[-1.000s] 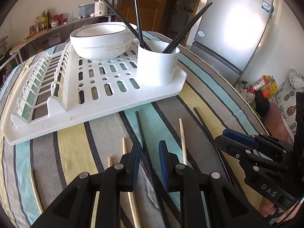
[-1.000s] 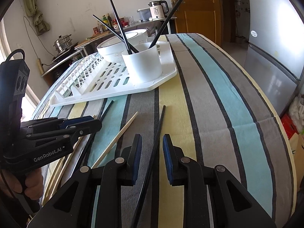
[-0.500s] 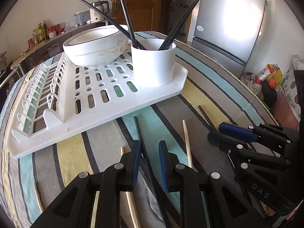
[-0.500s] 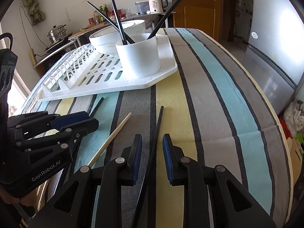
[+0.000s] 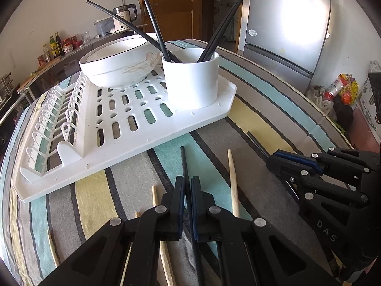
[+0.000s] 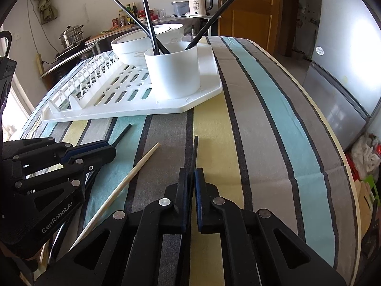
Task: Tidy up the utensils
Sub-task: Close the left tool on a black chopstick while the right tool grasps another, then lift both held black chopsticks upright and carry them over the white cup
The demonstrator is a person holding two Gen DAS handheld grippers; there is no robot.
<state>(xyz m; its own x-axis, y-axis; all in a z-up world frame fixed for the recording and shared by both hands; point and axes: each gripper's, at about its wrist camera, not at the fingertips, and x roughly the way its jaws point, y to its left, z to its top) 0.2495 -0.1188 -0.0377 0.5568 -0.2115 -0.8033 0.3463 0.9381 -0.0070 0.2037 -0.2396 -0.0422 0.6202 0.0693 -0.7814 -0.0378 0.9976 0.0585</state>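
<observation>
Black plastic chopsticks (image 5: 184,164) (image 6: 194,152), lower centre of each view, flat on striped cloth: each clamped by left gripper (image 5: 187,186), right gripper (image 6: 191,178). Lift level; tips to be lowered into white cylindrical holder (image 5: 193,78).

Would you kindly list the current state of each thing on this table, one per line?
Left gripper: jaws shut on a black chopstick.
Right gripper: jaws shut on another black chopstick.
White cup: upright on the rack, holding black chopsticks.
Bowl: upright on the rack.
Drying rack: flat on the striped cloth.
Wooden chopstick: lying loose on the cloth.
</observation>
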